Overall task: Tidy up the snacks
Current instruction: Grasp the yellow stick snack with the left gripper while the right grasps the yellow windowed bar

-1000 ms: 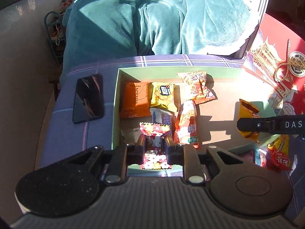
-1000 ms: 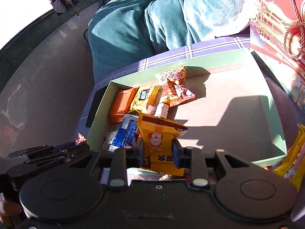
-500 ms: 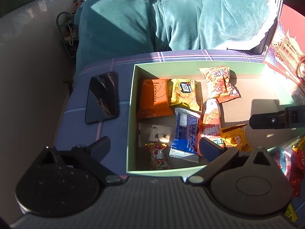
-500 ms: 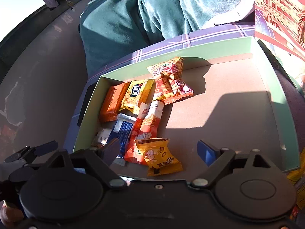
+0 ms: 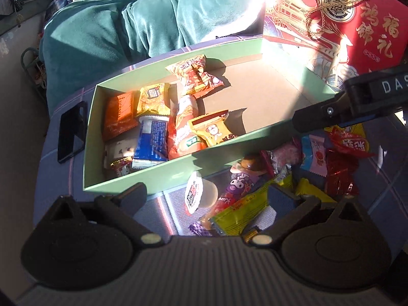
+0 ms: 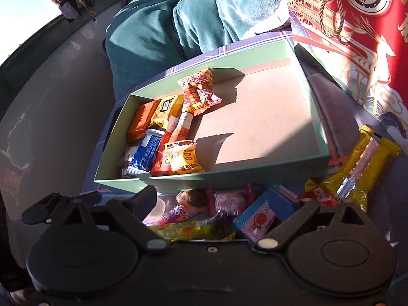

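left hand-held gripper (image 5: pixel 207 199) spread wide, right hand-held gripper (image 6: pixel 227 204) likewise

Empty right claw (image 6: pixel 220 204) above snacks (image 6: pixel 216 216), seemingly

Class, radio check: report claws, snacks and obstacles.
Left claw open, right claw open. Both empty over loose snacks. Box partly filled. Nothing blocking.

Snacks: some boxed, rest loose in front.
Green box (image 5: pixel 216 150) open, approx. a dozen packets bunched at its left end, incl. orange pack (image 5: pixel 118 116), blue-white pack (image 5: pixel 150 141), yellow pack (image 5: pixel 213 131). Loose pile (image 5: pixel 301 173) outside near wall; jelly cup (image 5: pixel 201 193) tipped on side.
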Action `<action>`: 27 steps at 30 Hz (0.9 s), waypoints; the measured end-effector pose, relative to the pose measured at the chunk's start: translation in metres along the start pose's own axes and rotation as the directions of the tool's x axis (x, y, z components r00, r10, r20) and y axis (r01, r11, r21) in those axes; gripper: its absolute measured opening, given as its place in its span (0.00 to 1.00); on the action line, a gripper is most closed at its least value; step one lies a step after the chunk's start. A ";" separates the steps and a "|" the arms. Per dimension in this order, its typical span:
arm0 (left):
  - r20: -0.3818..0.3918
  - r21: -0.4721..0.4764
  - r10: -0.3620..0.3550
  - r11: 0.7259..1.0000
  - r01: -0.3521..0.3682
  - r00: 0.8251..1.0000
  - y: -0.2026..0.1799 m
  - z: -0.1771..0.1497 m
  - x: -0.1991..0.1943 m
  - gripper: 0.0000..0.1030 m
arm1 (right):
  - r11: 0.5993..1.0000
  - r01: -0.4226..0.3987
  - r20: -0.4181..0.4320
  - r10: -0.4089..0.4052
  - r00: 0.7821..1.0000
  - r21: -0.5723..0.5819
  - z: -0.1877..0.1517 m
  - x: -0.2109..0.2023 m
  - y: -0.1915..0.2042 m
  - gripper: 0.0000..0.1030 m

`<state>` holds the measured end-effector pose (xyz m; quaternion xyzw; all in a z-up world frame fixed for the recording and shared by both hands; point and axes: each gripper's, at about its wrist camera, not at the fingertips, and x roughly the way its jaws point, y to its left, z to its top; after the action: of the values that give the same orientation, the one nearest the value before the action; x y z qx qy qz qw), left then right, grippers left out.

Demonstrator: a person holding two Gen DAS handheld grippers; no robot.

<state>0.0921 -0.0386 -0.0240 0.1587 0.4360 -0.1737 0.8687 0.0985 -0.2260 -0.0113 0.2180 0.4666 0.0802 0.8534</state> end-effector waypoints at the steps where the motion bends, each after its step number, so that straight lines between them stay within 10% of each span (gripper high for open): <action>1: -0.004 0.027 -0.008 1.000 0.008 1.000 -0.010 -0.004 0.000 1.00 | 1.000 0.003 0.002 -0.003 1.000 0.005 -0.005 -0.004 -0.004 0.92; 12: -0.046 0.138 -0.031 0.990 0.037 0.998 -0.053 -0.004 0.028 0.91 | 0.974 0.126 0.071 -0.141 0.988 0.186 -0.015 -0.036 -0.080 0.91; 20: -0.133 0.156 -0.117 0.978 0.138 0.984 -0.068 0.000 0.047 0.40 | 0.915 0.228 0.077 -0.267 0.961 0.334 0.001 -0.015 -0.128 0.73; 27: -0.169 0.121 -0.135 0.980 0.157 0.976 -0.065 -0.007 0.055 0.47 | 0.896 0.298 0.044 -0.330 0.943 0.330 0.008 0.022 -0.131 0.74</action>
<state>0.0894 -0.1024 -0.0807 0.1973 0.5021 -0.2525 0.8033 0.1086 -0.3381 -0.0829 0.2786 0.4596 -0.1458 0.8306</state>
